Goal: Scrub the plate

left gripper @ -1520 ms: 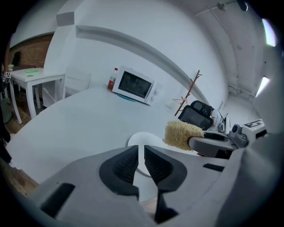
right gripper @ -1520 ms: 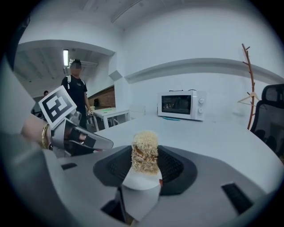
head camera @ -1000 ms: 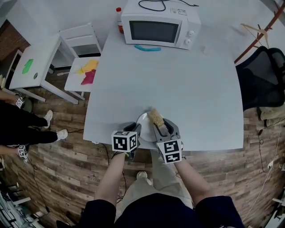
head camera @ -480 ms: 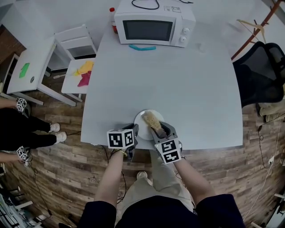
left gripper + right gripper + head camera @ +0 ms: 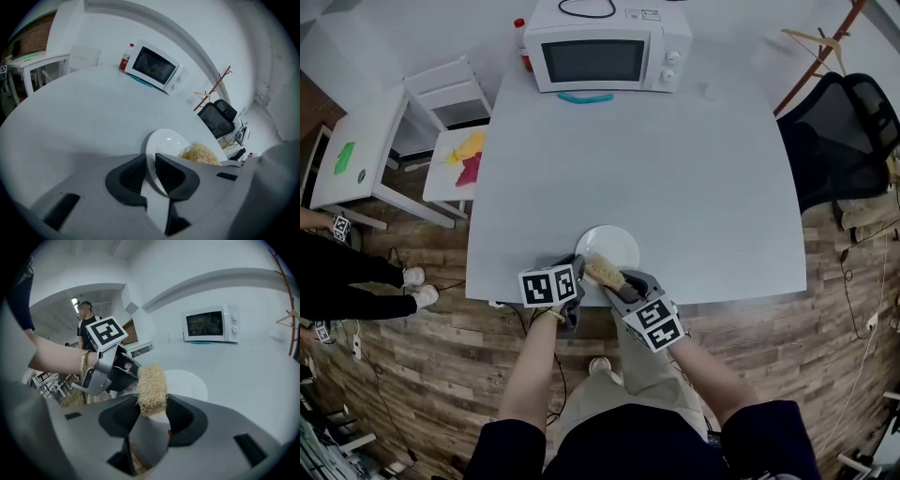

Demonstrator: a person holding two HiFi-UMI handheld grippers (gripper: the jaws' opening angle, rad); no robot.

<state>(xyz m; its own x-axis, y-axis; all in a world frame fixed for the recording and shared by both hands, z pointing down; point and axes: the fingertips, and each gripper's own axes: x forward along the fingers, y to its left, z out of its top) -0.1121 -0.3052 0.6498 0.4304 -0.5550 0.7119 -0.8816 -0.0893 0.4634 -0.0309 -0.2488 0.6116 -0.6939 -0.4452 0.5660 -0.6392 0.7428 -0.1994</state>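
White plate (image 5: 617, 246) sits at the near edge of the pale grey table (image 5: 675, 159), right in front of me and well apart from the microwave (image 5: 595, 56) at the far side. My left gripper (image 5: 151, 165) has its jaws closing on the plate's near rim; the thin edge stands between the two dark pads, which meet it on either side. My right gripper (image 5: 153, 412) is clamped on a straw-coloured fibrous scrubber (image 5: 152, 387), which sticks up and forward out of the jaws. From the head view the scrubber's far end lies over the plate's near-left part, just beside the left gripper, though I cannot tell whether it touches the surface.
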